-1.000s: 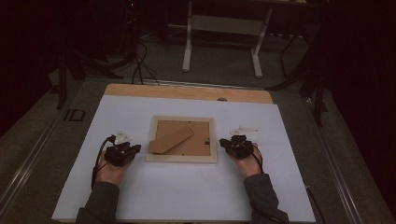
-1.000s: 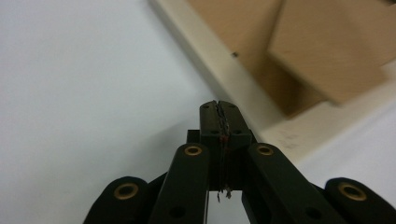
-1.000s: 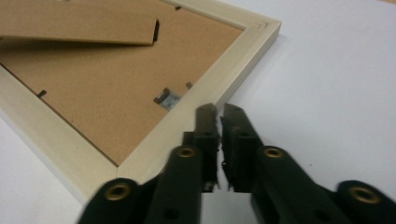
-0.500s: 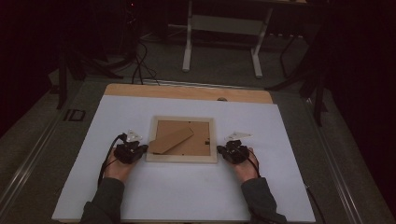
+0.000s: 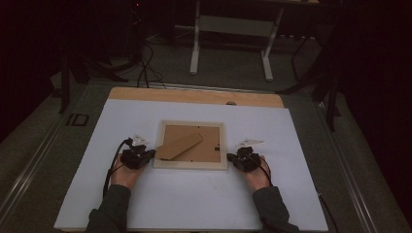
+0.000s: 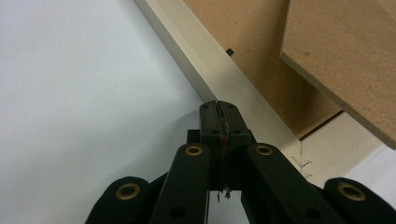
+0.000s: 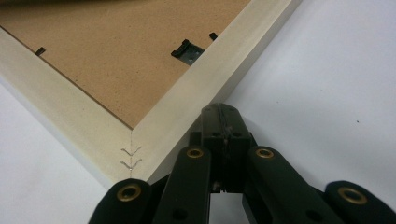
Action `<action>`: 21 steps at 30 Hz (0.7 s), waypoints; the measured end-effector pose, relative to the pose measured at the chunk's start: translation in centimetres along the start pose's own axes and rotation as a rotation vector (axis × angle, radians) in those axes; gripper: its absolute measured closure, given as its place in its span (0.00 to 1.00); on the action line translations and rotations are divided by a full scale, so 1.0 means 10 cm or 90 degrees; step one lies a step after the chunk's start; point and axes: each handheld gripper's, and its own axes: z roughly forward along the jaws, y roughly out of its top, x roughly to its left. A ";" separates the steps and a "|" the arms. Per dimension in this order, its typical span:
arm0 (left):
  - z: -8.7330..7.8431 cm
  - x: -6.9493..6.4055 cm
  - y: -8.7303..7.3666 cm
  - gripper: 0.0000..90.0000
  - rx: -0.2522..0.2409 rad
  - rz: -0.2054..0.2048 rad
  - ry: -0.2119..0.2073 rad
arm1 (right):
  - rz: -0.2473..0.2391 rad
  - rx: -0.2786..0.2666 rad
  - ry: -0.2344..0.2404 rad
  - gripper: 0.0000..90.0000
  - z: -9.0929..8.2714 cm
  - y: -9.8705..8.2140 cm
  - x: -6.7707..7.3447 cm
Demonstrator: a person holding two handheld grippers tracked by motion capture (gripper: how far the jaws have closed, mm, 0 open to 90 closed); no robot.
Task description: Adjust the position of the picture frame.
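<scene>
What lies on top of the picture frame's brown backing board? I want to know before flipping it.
A brown stand flap lies slanted across the backing board of the picture frame; a black hanger clip sits near one edge. Whatever is under the flap is hidden.

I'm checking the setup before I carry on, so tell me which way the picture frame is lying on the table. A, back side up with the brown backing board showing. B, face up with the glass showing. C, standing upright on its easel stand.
A: the picture frame lies flat on the table, its brown backing board and a black clip facing up.
</scene>
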 end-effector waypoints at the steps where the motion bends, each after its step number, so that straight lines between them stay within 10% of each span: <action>1: 0.00 -0.01 0.00 1.00 0.001 0.000 0.001 | 0.001 -0.001 0.000 1.00 0.00 0.00 -0.01; 21: 0.11 -0.17 0.13 1.00 -0.003 0.003 -0.005 | 0.034 -0.018 -0.011 1.00 -0.10 -0.11 -0.18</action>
